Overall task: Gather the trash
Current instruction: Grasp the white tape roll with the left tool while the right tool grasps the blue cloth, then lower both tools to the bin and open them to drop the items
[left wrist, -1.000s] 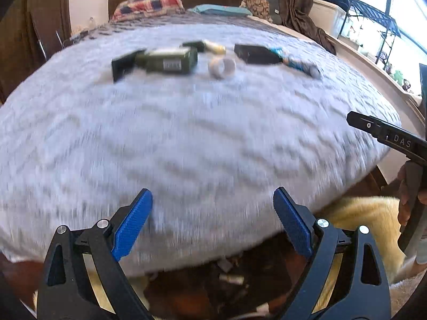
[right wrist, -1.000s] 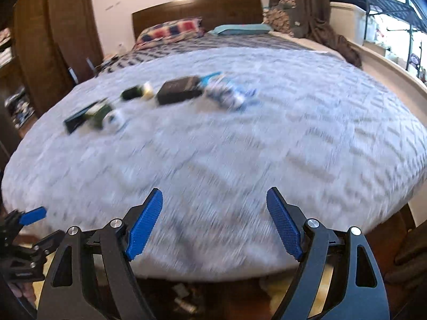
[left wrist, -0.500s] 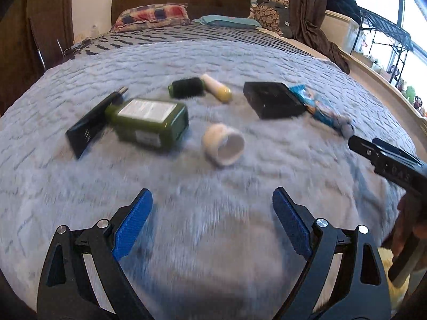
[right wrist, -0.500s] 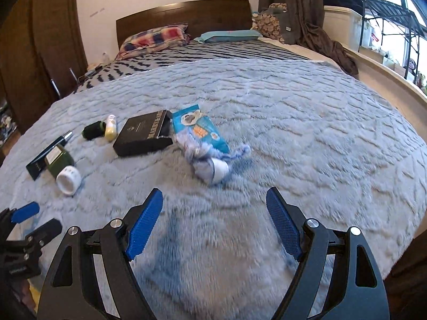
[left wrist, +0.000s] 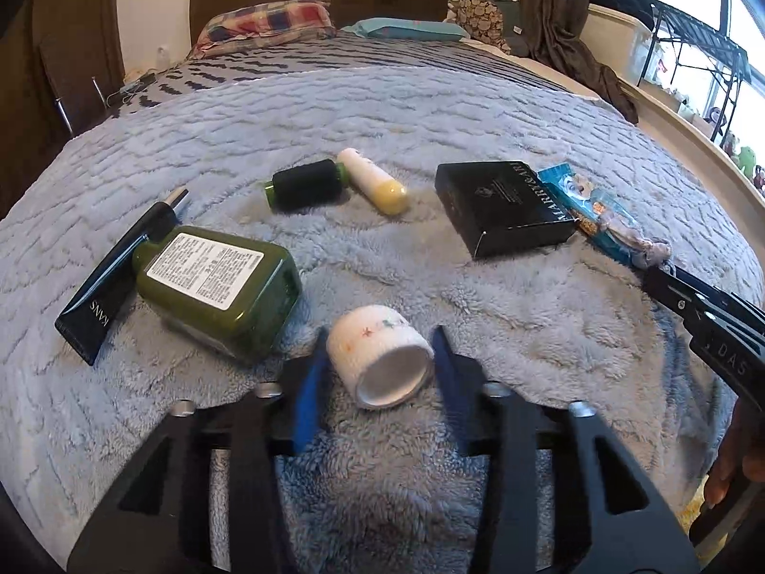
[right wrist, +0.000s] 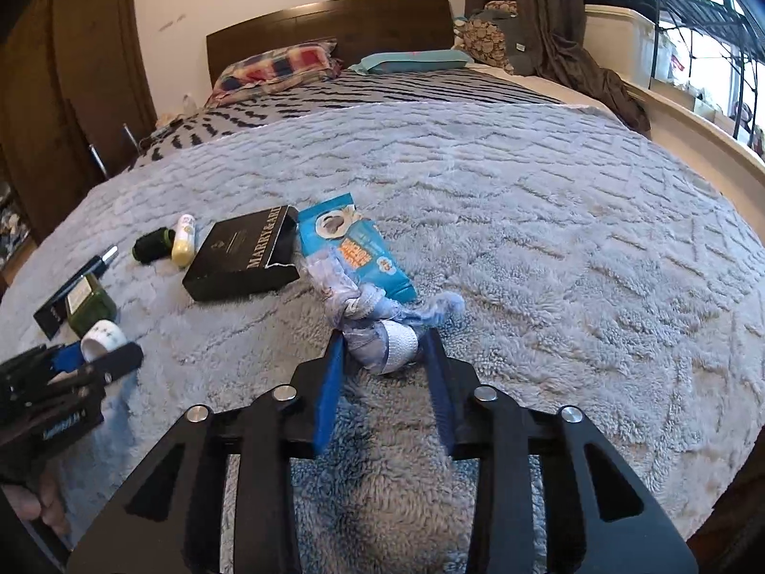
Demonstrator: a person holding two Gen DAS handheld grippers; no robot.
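Blurring as they close, left tongs flank the cup, right tongs the wad; contact unclear.

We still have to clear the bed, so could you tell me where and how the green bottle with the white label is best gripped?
Grip the green bottle across its flat body, coming from above. It lies on its side, label up, with a black tube against its far edge, so pinching near the wide base looks safest.
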